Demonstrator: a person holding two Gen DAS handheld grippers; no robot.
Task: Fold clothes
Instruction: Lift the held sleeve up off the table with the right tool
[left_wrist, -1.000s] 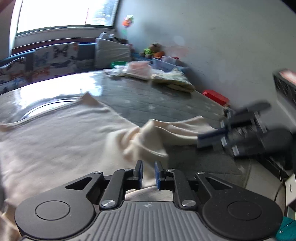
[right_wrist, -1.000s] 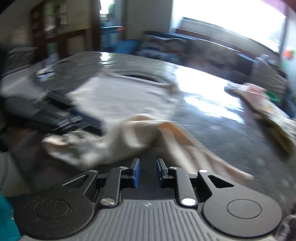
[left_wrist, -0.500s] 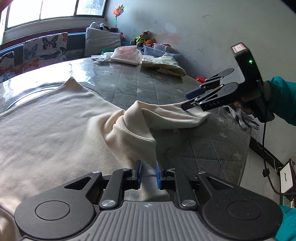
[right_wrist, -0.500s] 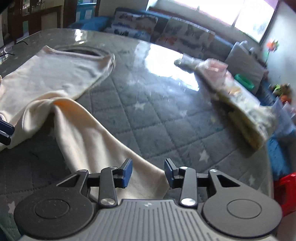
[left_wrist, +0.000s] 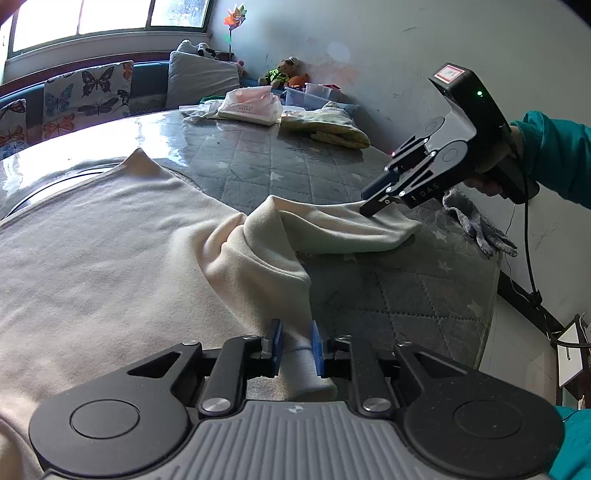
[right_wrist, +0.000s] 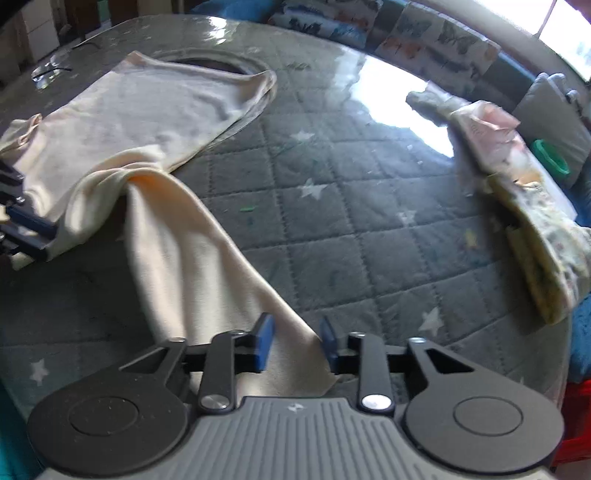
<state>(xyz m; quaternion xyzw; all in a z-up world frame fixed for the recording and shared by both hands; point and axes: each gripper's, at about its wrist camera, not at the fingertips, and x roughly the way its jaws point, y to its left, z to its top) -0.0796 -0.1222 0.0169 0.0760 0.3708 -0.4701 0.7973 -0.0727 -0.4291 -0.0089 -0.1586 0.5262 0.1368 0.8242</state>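
So we've got the cream top (left_wrist: 110, 258) spread on the quilted table (right_wrist: 332, 221), its sleeve (right_wrist: 192, 258) running lengthwise from the shoulder toward our right gripper (right_wrist: 295, 343). Its jaws are spread, with the cuff between them. Our left gripper (left_wrist: 295, 347) is pinching fabric by the armpit, so the right's nearest.
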